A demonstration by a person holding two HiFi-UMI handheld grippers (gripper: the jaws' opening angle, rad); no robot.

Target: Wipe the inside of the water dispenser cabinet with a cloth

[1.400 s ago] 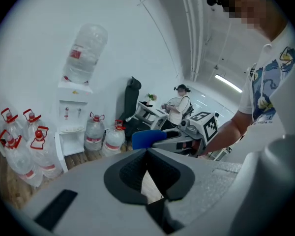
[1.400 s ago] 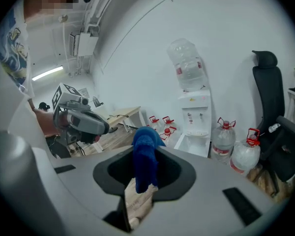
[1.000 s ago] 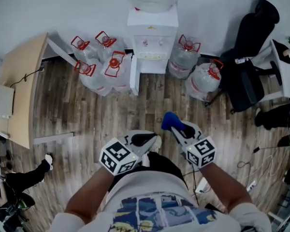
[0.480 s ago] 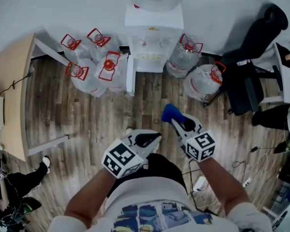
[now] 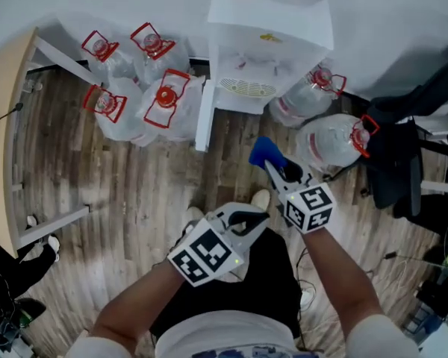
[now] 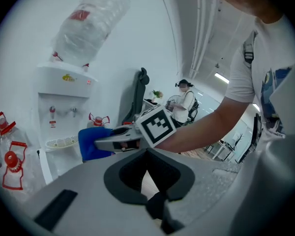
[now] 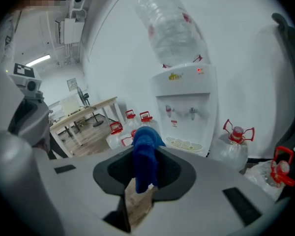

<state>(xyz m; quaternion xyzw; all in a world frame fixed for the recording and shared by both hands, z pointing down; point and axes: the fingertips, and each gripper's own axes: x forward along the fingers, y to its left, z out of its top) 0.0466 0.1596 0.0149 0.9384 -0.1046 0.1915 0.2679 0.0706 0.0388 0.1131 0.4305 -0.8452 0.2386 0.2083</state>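
The white water dispenser [image 5: 269,43] stands against the wall with a big bottle on top. Its lower cabinet door [image 5: 204,119] is swung open to the left. My right gripper [image 5: 278,167] is shut on a blue cloth [image 5: 265,153], a short way in front of the dispenser's base. In the right gripper view the cloth [image 7: 145,156] hangs between the jaws, with the dispenser [image 7: 184,107] ahead. My left gripper [image 5: 252,218] is lower and nearer my body, shut with nothing in it. The left gripper view shows the right gripper [image 6: 113,141] holding the cloth [image 6: 91,142].
Several water jugs with red caps [image 5: 164,99] stand left of the dispenser, and two more [image 5: 336,140] stand on its right. A wooden desk [image 5: 7,125] is at the far left, a black chair [image 5: 403,155] at the right. A person [image 6: 184,104] stands far off.
The dispenser has come nearer and larger in the head view. Both grippers have moved forward toward it, the right one still holding the blue cloth.
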